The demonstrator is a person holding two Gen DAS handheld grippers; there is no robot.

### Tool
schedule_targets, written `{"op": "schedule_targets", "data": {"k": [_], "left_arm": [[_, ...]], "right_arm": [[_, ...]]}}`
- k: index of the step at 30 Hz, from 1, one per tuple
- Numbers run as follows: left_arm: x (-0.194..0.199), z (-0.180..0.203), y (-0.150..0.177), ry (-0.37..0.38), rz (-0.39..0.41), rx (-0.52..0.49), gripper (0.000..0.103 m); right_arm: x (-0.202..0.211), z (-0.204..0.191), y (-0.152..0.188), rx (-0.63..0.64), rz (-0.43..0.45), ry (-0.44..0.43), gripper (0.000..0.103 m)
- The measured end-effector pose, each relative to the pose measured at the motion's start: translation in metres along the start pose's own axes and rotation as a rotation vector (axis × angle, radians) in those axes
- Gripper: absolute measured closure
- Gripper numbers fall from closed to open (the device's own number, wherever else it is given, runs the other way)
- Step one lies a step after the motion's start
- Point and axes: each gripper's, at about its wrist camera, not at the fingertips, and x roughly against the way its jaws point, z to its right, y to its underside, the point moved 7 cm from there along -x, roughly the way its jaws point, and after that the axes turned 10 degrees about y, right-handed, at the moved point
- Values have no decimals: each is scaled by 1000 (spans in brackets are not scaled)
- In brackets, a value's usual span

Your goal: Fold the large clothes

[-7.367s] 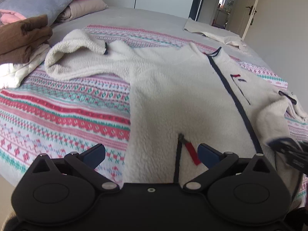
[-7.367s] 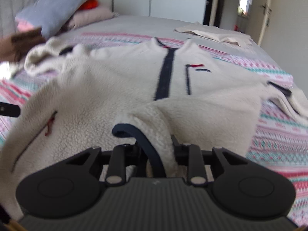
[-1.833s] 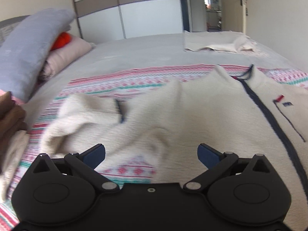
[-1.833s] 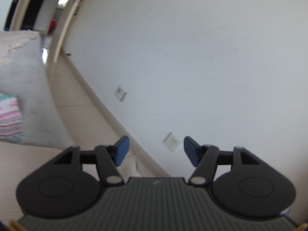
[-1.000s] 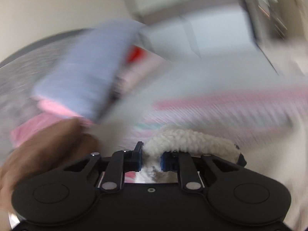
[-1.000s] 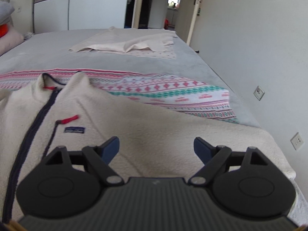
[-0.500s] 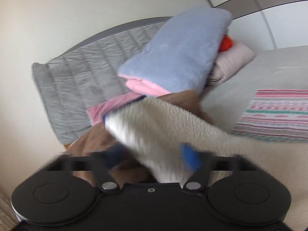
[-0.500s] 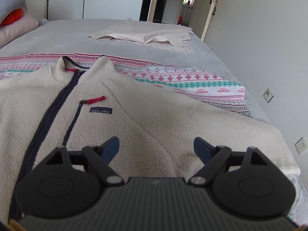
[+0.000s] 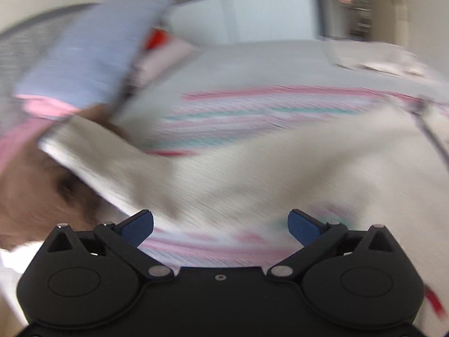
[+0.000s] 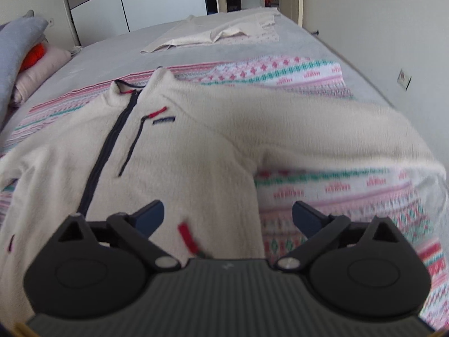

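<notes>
A cream fleece jacket [image 10: 196,146] with a dark front zip lies face up on a patterned blanket [image 10: 322,193] on the bed. Its right sleeve [image 10: 350,137] is spread out toward the bed's edge. In the blurred left wrist view its left sleeve [image 9: 118,165] stretches out to the left, its cuff by a brown pile. My left gripper [image 9: 220,223] hovers over the sleeve, jaws opening wide with nothing pressed between them. My right gripper [image 10: 228,214] hangs above the jacket's lower right side, jaws also opening, empty.
A blue-grey pillow [image 9: 92,53], pink cloth and a brown folded pile [image 9: 31,196] sit at the left. A beige garment [image 10: 213,33] lies at the far end of the grey bedspread. The wall [image 10: 378,28] runs close along the bed's right side.
My left gripper let go of the cuff, opened wide and swung back to the right. The right gripper drew back and left, so the jacket's lower part lies under it, and opened a little wider.
</notes>
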Motion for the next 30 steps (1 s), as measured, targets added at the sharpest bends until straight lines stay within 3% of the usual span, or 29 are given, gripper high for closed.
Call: {"op": "schedule_targets", "data": {"k": [4,8,14,19,22,24,25,26,27,28,30], "left_arm": [[19,42,41,237,-115,1,0],[40,74,84,396,-193,33,0],[61,101,137,632,-282,120,0],[67,114,171,738,-359,233,0],[66,121,189,790,-382,306,2],[70,126,192,792,-344,302,3],[73,129,192,792,-332,292,11],[75,132,192,792,-325,287,36],[76,134,192,783,-327,289,51],[77,134,190,765,-330,297,73],[86,129,176,783,-300,371,81]], "right_arm": [[25,24,34,-70,-34,-62,3],[50,46,73,-121,-50,-115,3],[69,68,126,-275,-119,-267,3],[61,78,158,-408,-173,-357,8],[48,76,172,-474,-229,-398,22],[42,72,178,-507,-253,-433,34],[40,69,180,-521,-258,-448,41],[38,65,181,-526,-266,-463,61],[37,60,181,-524,-279,-473,77],[37,56,180,-515,-281,-465,81],[48,53,170,-497,-239,-440,90]]}}
